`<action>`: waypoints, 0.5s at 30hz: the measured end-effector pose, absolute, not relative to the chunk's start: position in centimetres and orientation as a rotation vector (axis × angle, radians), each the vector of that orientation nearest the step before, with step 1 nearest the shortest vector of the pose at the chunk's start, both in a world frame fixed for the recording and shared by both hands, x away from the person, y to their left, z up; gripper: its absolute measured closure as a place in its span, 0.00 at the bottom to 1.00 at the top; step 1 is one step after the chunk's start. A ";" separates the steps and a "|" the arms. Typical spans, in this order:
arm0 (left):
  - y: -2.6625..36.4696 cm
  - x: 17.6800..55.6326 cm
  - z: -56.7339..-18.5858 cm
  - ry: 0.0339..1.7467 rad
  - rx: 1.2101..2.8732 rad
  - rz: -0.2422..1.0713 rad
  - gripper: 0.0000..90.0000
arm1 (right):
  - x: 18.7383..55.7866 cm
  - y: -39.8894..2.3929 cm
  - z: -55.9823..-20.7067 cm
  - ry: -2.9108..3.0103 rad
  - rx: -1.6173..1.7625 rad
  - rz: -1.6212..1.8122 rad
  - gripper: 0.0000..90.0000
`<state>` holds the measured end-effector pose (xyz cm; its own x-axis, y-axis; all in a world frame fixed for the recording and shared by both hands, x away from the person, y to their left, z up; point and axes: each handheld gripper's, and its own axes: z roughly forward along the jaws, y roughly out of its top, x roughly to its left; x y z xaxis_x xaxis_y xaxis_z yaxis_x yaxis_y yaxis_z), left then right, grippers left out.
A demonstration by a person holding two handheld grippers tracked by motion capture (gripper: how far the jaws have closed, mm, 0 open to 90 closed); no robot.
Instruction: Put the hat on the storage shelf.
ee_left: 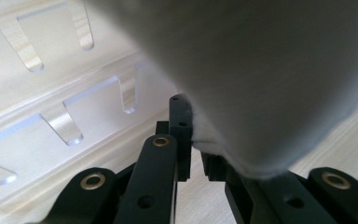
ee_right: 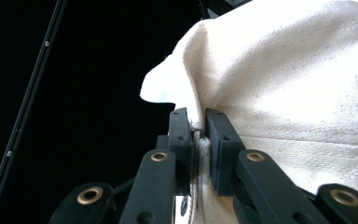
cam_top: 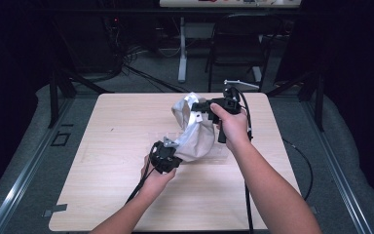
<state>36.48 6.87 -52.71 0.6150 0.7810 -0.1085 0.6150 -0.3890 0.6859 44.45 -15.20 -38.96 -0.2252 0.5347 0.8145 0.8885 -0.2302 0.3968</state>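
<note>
Overhead, a pale cloth bag (cam_top: 195,131) hangs between the two grippers above the middle of the light wooden bench (cam_top: 102,161). The right gripper (cam_top: 205,108) sits higher and farther from the person, gripping the bag's upper edge, while the left gripper (cam_top: 168,152) sits lower and nearer, gripping its bottom corner. The bag's mouth faces up and left near the right gripper; its inside is shadowed, so I cannot tell whether anything is in it.

In the right gripper view, the right gripper's fingers (ee_right: 216,140) are narrow, pressed against a folded hem of the cream twill cloth (ee_right: 298,93), which bulges up and to the right against a dark background.

In the left gripper view, the left gripper's fingers (ee_left: 182,135) are also drawn close, with a white edge of the cloth (ee_left: 270,79) pinched between them; one finger is mostly hidden under the fabric. Beside them lies a clear plastic tray (ee_left: 51,121) with tapered slots, flat on the bench. In the high view that tray (cam_top: 214,157) shows faintly under the bag.

A dark chair (cam_top: 238,39) stands on the floor beyond the bench.
</note>
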 end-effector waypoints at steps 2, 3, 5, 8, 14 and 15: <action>6.9 36.5 -52.7 1.084 2.127 0.308 0.94 | 44.5 -15.2 -39.0 -1.682 -1.698 -1.445 0.91; 7.0 36.4 -52.8 1.073 2.119 0.311 0.94 | 44.5 -15.4 -39.0 -1.690 -1.699 -1.439 0.91; 7.4 36.3 -52.7 1.045 2.100 0.306 0.92 | 44.4 -15.6 -38.9 -1.684 -1.703 -1.443 0.91; 7.6 36.1 -52.4 1.016 2.093 0.319 0.91 | 44.5 -15.9 -38.9 -1.676 -1.711 -1.453 0.91; 7.4 35.5 -52.2 0.974 2.077 0.379 0.93 | 44.6 -17.0 -38.9 -1.659 -1.750 -1.468 0.91; 7.4 35.5 -52.2 0.974 2.077 0.379 0.93 | 44.6 -17.2 -39.0 -1.661 -1.748 -1.461 0.91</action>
